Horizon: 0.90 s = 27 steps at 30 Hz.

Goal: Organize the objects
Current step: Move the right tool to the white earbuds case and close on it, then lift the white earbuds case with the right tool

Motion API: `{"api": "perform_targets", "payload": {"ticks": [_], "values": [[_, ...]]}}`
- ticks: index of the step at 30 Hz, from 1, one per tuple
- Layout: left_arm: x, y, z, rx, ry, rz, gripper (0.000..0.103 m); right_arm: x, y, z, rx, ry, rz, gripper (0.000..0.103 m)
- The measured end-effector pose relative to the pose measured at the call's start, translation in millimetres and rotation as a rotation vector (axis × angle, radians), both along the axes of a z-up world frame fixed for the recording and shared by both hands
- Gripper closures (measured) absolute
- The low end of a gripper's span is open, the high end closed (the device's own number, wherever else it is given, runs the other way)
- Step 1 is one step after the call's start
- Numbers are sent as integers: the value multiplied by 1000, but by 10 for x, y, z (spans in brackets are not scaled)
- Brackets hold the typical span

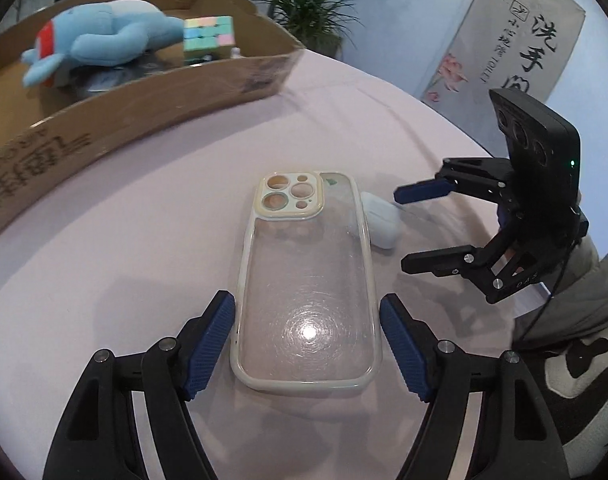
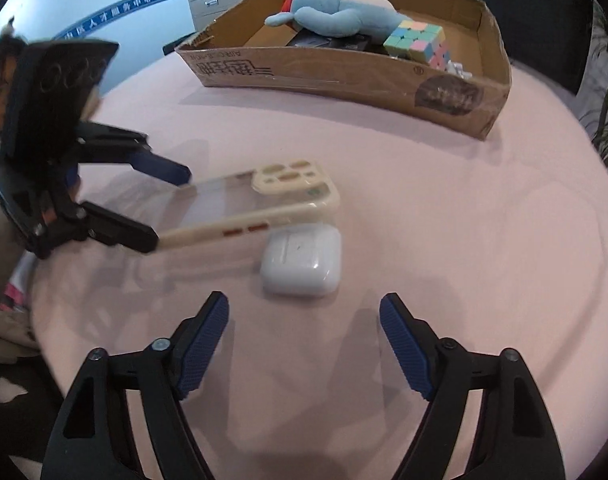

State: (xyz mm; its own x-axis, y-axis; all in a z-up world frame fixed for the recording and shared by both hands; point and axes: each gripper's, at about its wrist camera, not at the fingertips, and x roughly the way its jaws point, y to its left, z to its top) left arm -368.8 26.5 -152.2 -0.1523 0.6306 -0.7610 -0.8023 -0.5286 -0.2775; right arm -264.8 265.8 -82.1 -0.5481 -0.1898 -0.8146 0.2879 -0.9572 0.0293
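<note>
We see a clear phone case lying flat on the pink counter, its near end between the spread fingers of our left gripper, pads not touching its rim. A white earbud case lies just beside the phone case. Our right gripper hovers short of it, jaws apart and empty. Further back, a cardboard box holds a blue plush toy and a pastel puzzle cube.
</note>
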Motion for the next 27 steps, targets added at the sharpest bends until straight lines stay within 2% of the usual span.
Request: {"api": "perform_targets", "payload": {"ticks": [2,4,6,7,9,12,13,15,22,27], "values": [[-66,-71,-7,-11,6,54,28,-72,-27,-31,0,9,-7,35],[-102,-45,-34,-67,37,85,26,-119,-83,-41,40,35,-17,41],[-40,27,11,-97,91,90,26,-127,-118,-27,45,43,8,61],[15,66,67,-75,94,54,26,-119,-133,-24,41,40,31,61],[102,183,185,-21,94,-22,24,-48,-195,-29,48,47,90,61],[86,446,189,-14,51,-101,25,33,-272,-37,70,53,138,61],[63,538,151,-32,34,-120,38,42,-269,-38,70,51,142,61],[21,757,52,-101,28,-147,50,37,-261,-43,72,44,141,62],[-77,1036,2,-104,-59,-201,52,50,-226,-35,69,40,126,60],[-120,1141,-63,-93,-130,-229,51,76,-181,-51,66,52,120,50]]}}
